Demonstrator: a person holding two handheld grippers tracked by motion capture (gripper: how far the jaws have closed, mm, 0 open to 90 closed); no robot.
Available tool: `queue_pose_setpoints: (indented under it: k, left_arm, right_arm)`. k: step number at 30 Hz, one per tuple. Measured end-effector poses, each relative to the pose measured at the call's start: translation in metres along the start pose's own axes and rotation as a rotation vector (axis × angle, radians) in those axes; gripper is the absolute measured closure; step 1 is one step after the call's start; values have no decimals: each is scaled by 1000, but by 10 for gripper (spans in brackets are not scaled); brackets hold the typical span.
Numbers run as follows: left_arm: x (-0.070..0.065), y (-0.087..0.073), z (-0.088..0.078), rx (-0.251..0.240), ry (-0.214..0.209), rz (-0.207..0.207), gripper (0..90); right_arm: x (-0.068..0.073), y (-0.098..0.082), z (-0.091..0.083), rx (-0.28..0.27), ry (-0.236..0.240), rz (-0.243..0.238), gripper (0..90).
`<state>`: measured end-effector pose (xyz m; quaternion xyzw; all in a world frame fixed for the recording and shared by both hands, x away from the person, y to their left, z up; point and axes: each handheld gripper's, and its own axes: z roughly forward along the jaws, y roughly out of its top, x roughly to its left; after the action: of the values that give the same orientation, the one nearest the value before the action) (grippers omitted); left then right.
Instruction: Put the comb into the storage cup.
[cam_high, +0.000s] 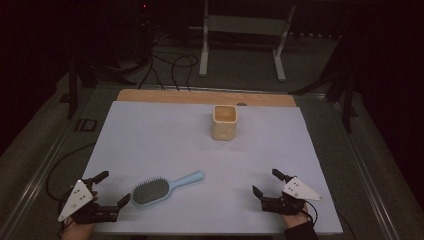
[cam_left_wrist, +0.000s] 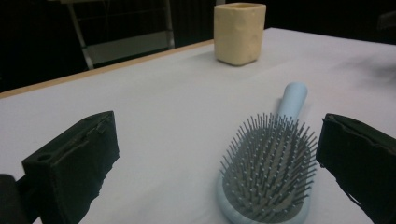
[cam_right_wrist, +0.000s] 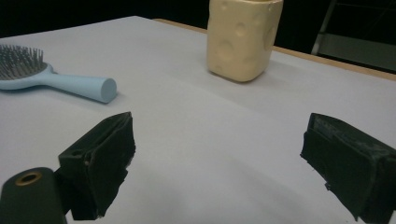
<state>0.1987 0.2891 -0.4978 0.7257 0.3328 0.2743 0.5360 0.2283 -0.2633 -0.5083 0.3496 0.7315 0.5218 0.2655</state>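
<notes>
We note a bench (cam_high: 150, 130) covered by a pale sheet, with a strip of bare wood along its far edge. A hairbrush (cam_high: 162, 188) lies flat near the near edge, left of centre, bristles up, its grey bristle pad toward the near-left corner and its light blue handle pointing toward the far right. A cream square cup (cam_high: 224, 122) stands upright near the far edge, about midway along it, well apart from the hairbrush. Its walls carry round dimples, seen in the right gripper view. What is inside the cup we cannot tell; the lighting is dim.

The left gripper (cam_high: 114, 189) sits at the near-left corner, held in a hand (cam_high: 77, 227) at the near edge. Its jaws are spread wide and grasp nothing. In the left gripper view the brush head lies between the jaws, closer to the right-hand one, apart from both as far as we can judge.

The right gripper (cam_high: 266, 183) sits near the near-right corner, jaws likewise spread wide, with bare sheet between them. It points toward the cup.
</notes>
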Motion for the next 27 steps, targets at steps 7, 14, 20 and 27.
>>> queue_pose_setpoints:
  k: [7, 14, 20, 27]
  left_arm:
    - [-1, 1, 3, 13, -13, 0, 0]
    - [-1, 1, 5, 32, -23, -2, 0]
    - [0, 1, 4, 34, -28, 3, 0]
    - [1, 4, 2, 37, -28, 7, 0]
  right_arm:
    - [-4, -1, -2, -16, 2, 21, 91]
    - [-1, -2, -2, 11, -25, -10, 91]
    - [0, -1, -3, 6, -30, -16, 91]
    - [2, 2, -4, -6, -42, -23, 91]
